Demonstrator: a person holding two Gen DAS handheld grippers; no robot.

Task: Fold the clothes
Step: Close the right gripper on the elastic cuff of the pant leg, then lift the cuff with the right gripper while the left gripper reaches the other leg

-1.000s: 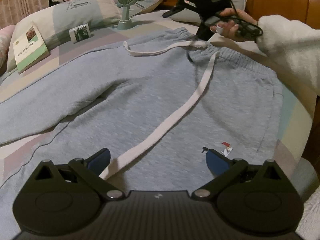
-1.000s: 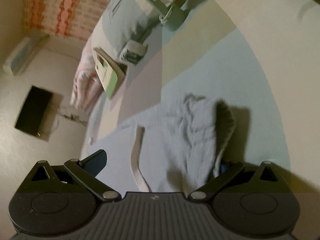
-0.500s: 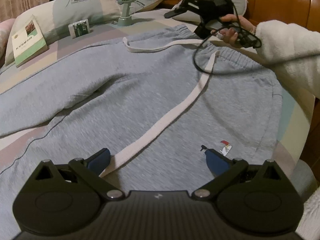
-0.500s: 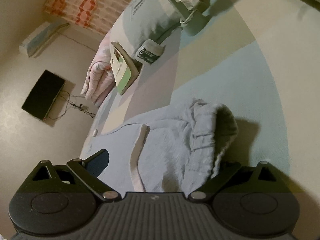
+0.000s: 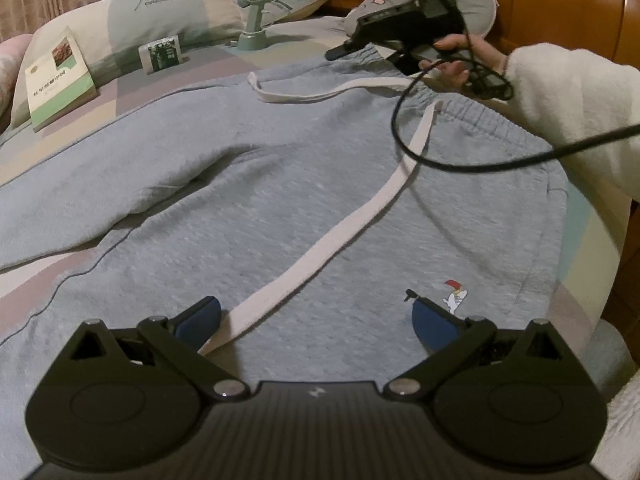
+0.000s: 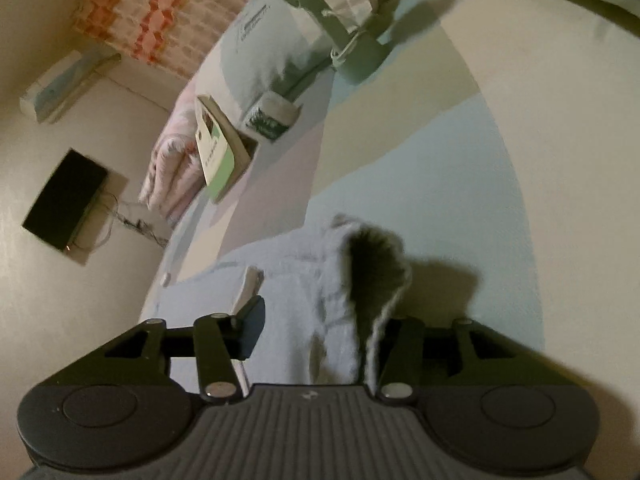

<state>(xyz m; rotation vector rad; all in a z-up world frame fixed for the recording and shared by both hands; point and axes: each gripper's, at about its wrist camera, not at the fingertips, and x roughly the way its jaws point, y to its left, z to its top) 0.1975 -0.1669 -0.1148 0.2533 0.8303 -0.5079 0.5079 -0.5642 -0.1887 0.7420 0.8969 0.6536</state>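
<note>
Sweatpants (image 5: pixel 304 184) lay spread flat on the bed (image 5: pixel 580 240), waistband toward the headboard, with the white drawstring (image 5: pixel 344 236) running diagonally across the grey cloth.

Left wrist view: your left gripper (image 5: pixel 316 316) hovered over the near part of the pants with its jaws spread wide and nothing pinched; the drawstring end lay just beside the left pad. That gripper had not shifted over the last second. At the far waistband corner, your right gripper (image 5: pixel 404 32) had dropped from above the bed to the elastic edge, and its cable now looped over the cloth.

Right wrist view: the waistband (image 6: pixel 360 280) stood bunched up between the right gripper's (image 6: pixel 320 336) pads. A second ago the jaws were fully spread; here they were closing, with the cloth fold between them. Whether the pads already pressed the fabric cannot be told from this view.

Judgement: the right hand was securing the far waistband corner. Your left gripper had no hold yet, so the fold itself was not yet begun.
</note>
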